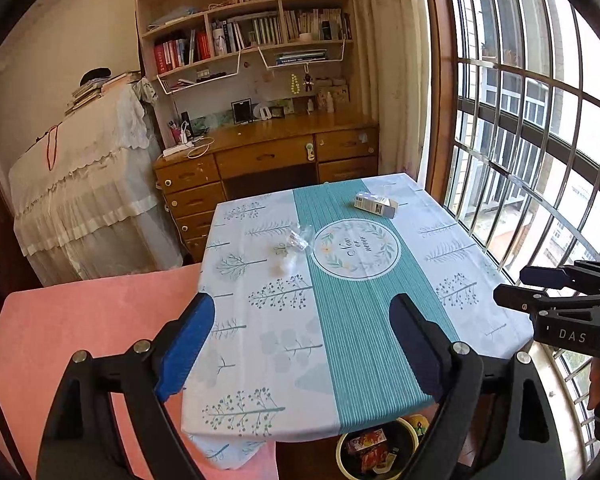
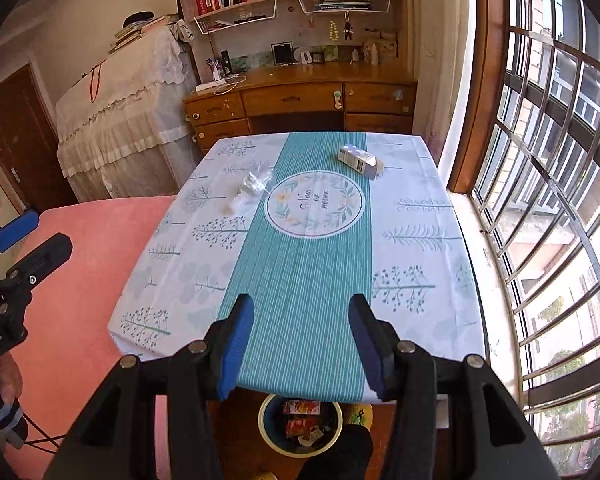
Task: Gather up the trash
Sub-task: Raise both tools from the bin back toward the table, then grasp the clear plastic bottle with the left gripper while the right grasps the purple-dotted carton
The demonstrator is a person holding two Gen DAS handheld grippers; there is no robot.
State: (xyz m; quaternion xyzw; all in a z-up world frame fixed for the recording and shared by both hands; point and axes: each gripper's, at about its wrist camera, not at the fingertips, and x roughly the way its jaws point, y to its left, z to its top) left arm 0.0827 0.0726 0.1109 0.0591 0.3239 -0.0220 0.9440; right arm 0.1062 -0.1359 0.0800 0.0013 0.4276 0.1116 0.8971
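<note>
A small white carton (image 1: 376,203) (image 2: 360,160) lies on its side at the far right of the table (image 1: 380,344) (image 2: 300,280). Crumpled clear plastic (image 1: 298,238) (image 2: 256,182) and a white wad (image 1: 286,266) (image 2: 233,205) lie at the far left. A round bin (image 1: 376,454) (image 2: 300,424) holding red wrappers stands on the floor under the table's near edge. My left gripper (image 1: 302,312) hangs open and empty above the near edge. My right gripper (image 2: 302,314) is also open with nothing between its blue pads.
A pink covered surface (image 1: 92,320) (image 2: 88,260) adjoins the table's left side. A wooden desk (image 1: 268,152) (image 2: 300,96) with bookshelves stands behind the table. A barred window (image 1: 540,140) (image 2: 548,160) runs along the right. A cloth-draped cabinet (image 1: 84,184) stands at the left.
</note>
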